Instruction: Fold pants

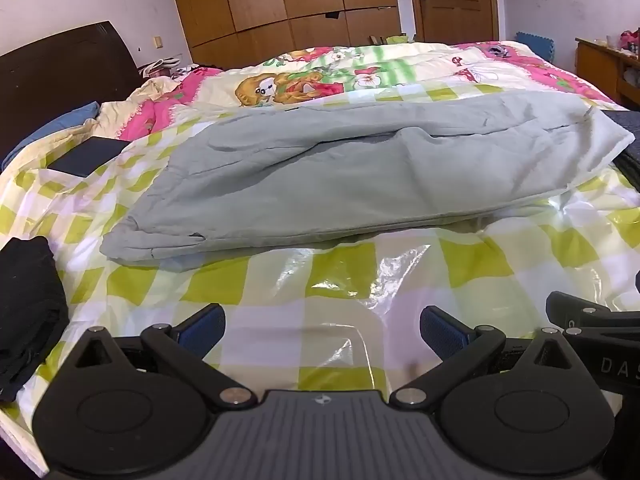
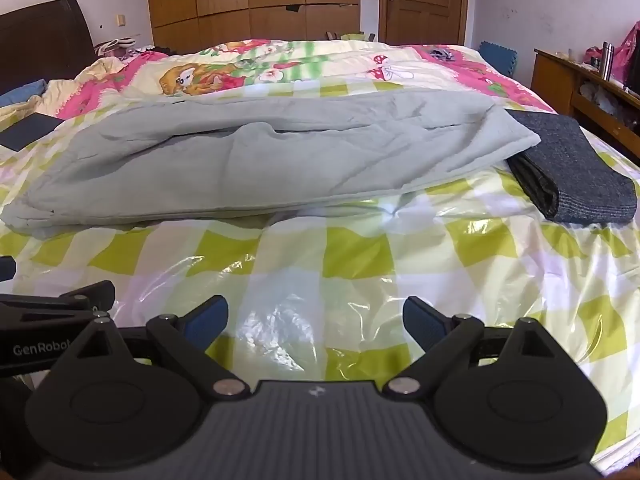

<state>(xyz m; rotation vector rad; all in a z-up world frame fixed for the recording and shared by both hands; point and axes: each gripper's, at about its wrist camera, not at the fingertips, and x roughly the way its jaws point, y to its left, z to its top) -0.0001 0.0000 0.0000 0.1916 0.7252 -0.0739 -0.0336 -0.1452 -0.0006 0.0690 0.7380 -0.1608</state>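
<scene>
With my left gripper [image 1: 322, 330] and right gripper [image 2: 316, 318] both wide and empty, the pale grey-green cotton pants [image 1: 352, 176] lay lengthwise ahead on the checked bed cover [image 2: 360, 256], so I judged pinching both near-edge ends evenly best.

One pair of grey-green pants [image 1: 344, 176] is lying on the bed; one folded dark grey garment [image 2: 572, 160], one black garment [image 1: 28, 308], two grippers showing.
</scene>
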